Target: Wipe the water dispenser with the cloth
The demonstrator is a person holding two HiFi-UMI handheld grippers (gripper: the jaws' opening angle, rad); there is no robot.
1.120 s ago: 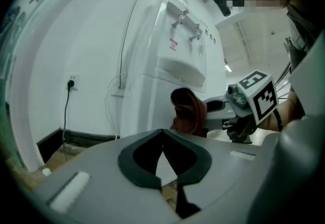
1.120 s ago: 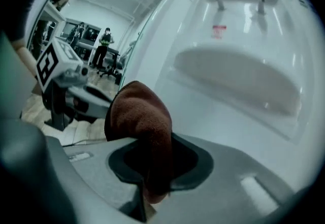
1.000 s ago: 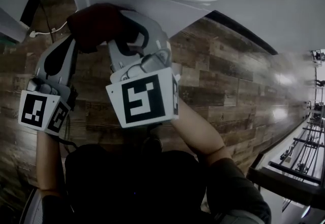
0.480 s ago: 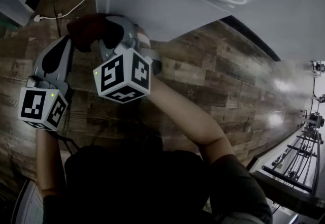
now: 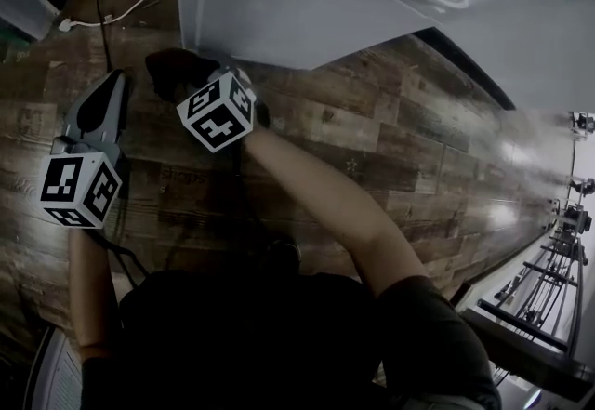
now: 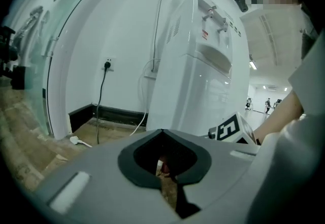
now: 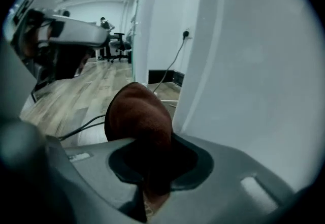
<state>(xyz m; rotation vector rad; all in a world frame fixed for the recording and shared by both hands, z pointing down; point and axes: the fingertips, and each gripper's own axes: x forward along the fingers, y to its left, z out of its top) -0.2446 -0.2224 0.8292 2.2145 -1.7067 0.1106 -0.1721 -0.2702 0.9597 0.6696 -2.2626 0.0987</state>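
Note:
The white water dispenser (image 5: 297, 8) stands at the top of the head view, its side panel facing me. My right gripper (image 5: 200, 78) is low beside that panel, shut on a dark red-brown cloth (image 5: 175, 72) that bulges out beyond the jaws. In the right gripper view the cloth (image 7: 138, 114) sits right next to the white panel (image 7: 244, 65); whether they touch I cannot tell. My left gripper (image 5: 113, 83) hangs a little to the left, jaws together and empty. From the left gripper view the dispenser (image 6: 203, 65) shows its taps and tray.
Wood-plank floor (image 5: 390, 157) runs under everything. A power cord (image 6: 103, 96) drops from a wall socket, and a white cable (image 5: 102, 22) lies on the floor behind the dispenser. A black baseboard (image 6: 111, 115) lines the wall. Office chairs (image 7: 119, 45) stand far off.
My right gripper with the cloth has moved away from my head, down toward the dispenser's lower side. The left gripper has barely shifted and no longer touches the cloth.

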